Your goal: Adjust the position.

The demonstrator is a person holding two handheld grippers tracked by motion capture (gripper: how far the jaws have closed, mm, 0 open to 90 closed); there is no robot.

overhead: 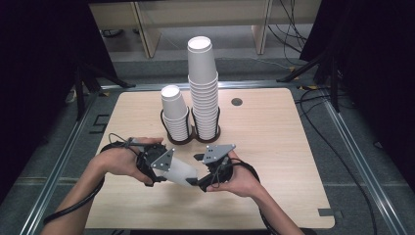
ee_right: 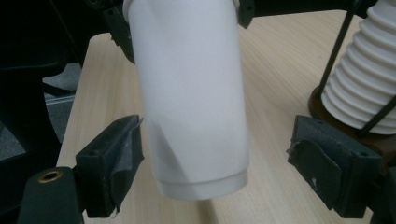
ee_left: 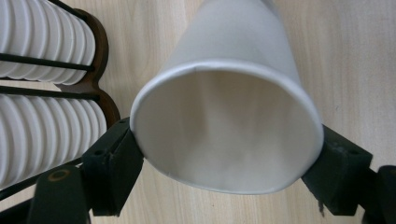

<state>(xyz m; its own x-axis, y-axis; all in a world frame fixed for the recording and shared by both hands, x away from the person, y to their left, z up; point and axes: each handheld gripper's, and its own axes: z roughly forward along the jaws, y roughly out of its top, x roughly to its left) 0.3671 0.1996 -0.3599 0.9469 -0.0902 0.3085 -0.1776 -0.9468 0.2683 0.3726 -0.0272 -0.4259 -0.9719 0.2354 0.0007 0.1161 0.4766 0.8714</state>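
Above the table (overhead: 274,147), left hand-held gripper (ee_left: 226,149) clamps the paper cup (ee_left: 229,135); right hand-held gripper (ee_right: 217,172) gapes.

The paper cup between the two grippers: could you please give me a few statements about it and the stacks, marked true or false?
1. The left gripper clamps the paper cup at its rim. True.
2. The right gripper is shut on the cup's base. False: its jaws stand apart from it.
3. The holder carries two stacks of equal height. False: the right-hand stack is taller than the left-hand stack.
4. The cup is upright on the table. False: it is held sideways.
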